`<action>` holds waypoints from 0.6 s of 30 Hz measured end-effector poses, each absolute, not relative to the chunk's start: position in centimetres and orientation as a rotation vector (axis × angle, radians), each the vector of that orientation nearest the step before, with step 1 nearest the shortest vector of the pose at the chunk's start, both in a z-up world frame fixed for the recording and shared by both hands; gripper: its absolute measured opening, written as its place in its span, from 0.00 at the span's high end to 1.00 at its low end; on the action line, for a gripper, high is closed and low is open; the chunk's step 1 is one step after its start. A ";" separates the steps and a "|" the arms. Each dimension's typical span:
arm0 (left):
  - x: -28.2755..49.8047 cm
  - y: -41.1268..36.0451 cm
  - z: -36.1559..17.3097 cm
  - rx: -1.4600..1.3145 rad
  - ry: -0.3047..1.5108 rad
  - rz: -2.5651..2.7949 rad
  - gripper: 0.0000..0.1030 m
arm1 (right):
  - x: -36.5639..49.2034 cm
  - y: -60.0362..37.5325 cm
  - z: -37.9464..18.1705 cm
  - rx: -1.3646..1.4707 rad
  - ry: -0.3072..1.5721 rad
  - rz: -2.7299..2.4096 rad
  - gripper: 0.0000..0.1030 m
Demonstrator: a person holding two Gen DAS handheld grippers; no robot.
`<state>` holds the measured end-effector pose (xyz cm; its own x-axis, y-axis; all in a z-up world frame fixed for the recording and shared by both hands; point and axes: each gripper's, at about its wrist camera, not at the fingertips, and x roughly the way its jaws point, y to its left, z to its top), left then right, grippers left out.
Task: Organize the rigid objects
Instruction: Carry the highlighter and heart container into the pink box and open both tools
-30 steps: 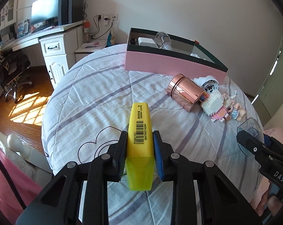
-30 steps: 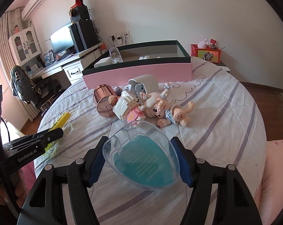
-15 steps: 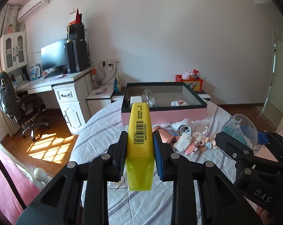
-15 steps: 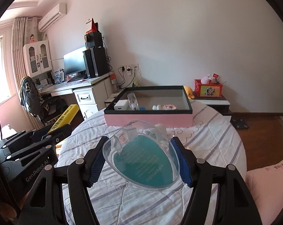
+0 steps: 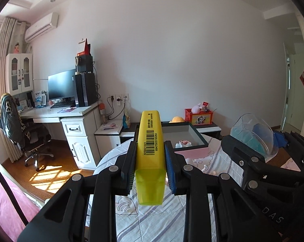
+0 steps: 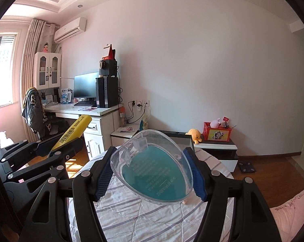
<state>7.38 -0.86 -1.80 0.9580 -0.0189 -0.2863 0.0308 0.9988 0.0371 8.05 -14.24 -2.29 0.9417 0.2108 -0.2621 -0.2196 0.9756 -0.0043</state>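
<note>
My left gripper [image 5: 149, 157] is shut on a yellow highlighter [image 5: 150, 151] with a barcode, held up in the air above the bed. My right gripper [image 6: 152, 173] is shut on a clear plastic case with a teal insert [image 6: 154, 171], also raised. Each gripper shows in the other's view: the right one with the case [image 5: 252, 137] at the right, the left one with the highlighter [image 6: 74, 131] at the left. The pink box with a dark rim [image 5: 194, 139] lies on the bed beyond both, partly hidden behind the held objects.
The striped quilt [image 5: 152, 221] covers the bed below. A white desk [image 5: 71, 117] with monitor and computer tower stands at the left, with an office chair [image 5: 31, 139]. A low nightstand holds a red box [image 6: 217, 134] and a yellow plush [image 6: 194, 134].
Both grippers have lifted and tilted upward with their objects. The view has risen from the toys on the quilt to the far wall. The toys have dropped out of sight.
</note>
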 end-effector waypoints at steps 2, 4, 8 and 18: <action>6.8 -0.7 -1.4 0.042 0.275 -0.019 0.74 | 7.5 -14.1 -1.9 -0.041 0.248 0.221 0.34; 6.4 -0.6 -1.1 0.042 0.266 -0.014 0.74 | 6.9 -13.9 -1.6 -0.050 0.236 0.217 0.34; 5.8 -0.3 -0.7 0.044 0.243 -0.003 0.74 | 6.4 -13.6 -0.9 -0.059 0.213 0.221 0.34; 7.4 -0.4 -0.7 0.045 0.244 0.017 0.74 | 8.2 -13.1 -0.7 -0.074 0.211 0.231 0.34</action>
<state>7.45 -0.43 -0.70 0.9702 0.0219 -0.2412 -0.0109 0.9988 0.0469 8.22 -13.10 -0.73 0.9514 0.2197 -0.2158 -0.2352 0.9708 -0.0483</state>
